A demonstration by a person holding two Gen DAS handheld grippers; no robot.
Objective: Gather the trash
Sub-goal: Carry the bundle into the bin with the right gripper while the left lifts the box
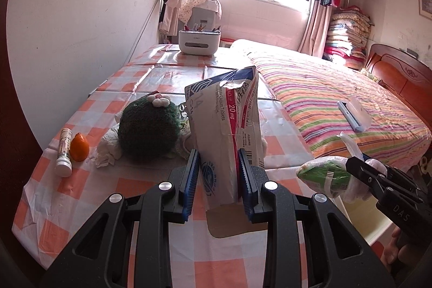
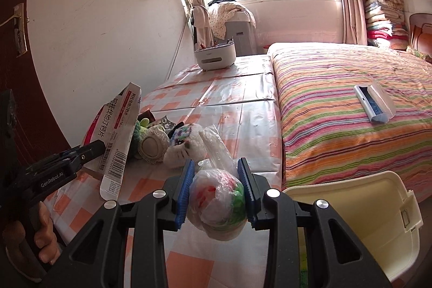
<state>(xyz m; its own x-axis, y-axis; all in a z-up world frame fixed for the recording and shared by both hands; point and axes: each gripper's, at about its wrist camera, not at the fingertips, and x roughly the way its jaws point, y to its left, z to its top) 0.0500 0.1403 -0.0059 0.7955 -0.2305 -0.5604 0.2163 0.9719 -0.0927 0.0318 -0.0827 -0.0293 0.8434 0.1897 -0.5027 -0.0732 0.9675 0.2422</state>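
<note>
My left gripper (image 1: 218,177) is shut on a flattened white, red and blue medicine box (image 1: 226,126), held upright above the checked tablecloth (image 1: 81,196). From the right wrist view the same medicine box (image 2: 116,131) hangs at the left in the left gripper (image 2: 89,150), with a hand below it. My right gripper (image 2: 216,188) is shut on a knotted clear plastic bag (image 2: 218,201) with green and red scraps inside. That plastic bag (image 1: 324,176) shows at the right of the left wrist view, clamped in the right gripper (image 1: 353,169). A crumpled white tissue (image 1: 108,147) lies on the table.
A cream bin (image 2: 359,209) with its lid up stands at the lower right, between table and striped bed (image 2: 351,99). On the table lie a green plush toy (image 1: 148,128), a small orange (image 1: 79,147), a white tube (image 1: 63,153) and a white organiser (image 1: 199,41).
</note>
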